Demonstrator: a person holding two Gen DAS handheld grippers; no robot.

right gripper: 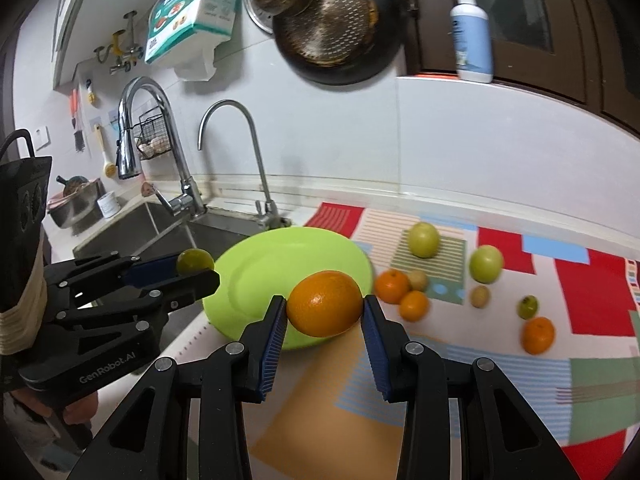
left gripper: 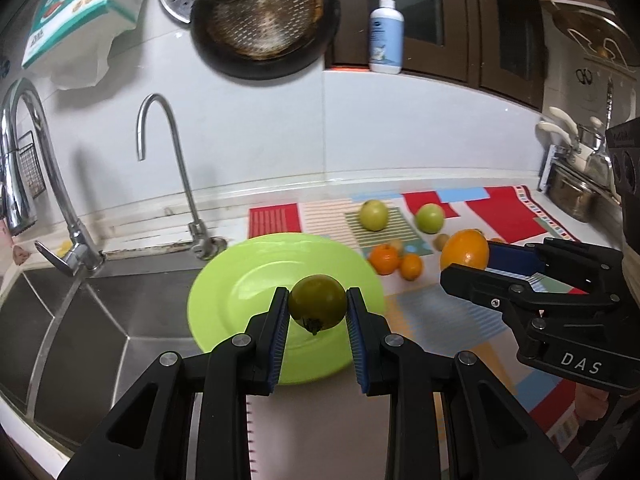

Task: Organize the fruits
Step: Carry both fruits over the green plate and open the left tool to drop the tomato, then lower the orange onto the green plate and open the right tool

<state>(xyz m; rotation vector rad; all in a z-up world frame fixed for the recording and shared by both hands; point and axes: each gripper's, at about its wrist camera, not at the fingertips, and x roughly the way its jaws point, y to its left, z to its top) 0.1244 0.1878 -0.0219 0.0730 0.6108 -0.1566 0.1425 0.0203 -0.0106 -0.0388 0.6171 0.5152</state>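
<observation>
The left gripper [left gripper: 318,306] is squeezing a small dark green fruit [left gripper: 317,301] between its blue pads. The fruit sits right at the tips, with its stem end turned down. It hangs in the air over the green plate [left gripper: 248,280]. I think it is held there because the plate is where the fruit should go.

The right gripper [right gripper: 325,305] is clamped on a big orange [right gripper: 325,303] the same way, one pad on each side. It is near the front edge of the plate, partly over it. Each gripper carries one fruit, so two can go on the plate at almost the same time.

The plate is bare and sits on the tabletop [right gripper: 332,408] next to the sink [left gripper: 120,312]. More fruit waits on the bright mat [right gripper: 580,280]: two light green apples [right gripper: 423,239], some small oranges [right gripper: 392,286] and a few little brown ones. They lie spread out, so most of the job looks not yet done.
</observation>
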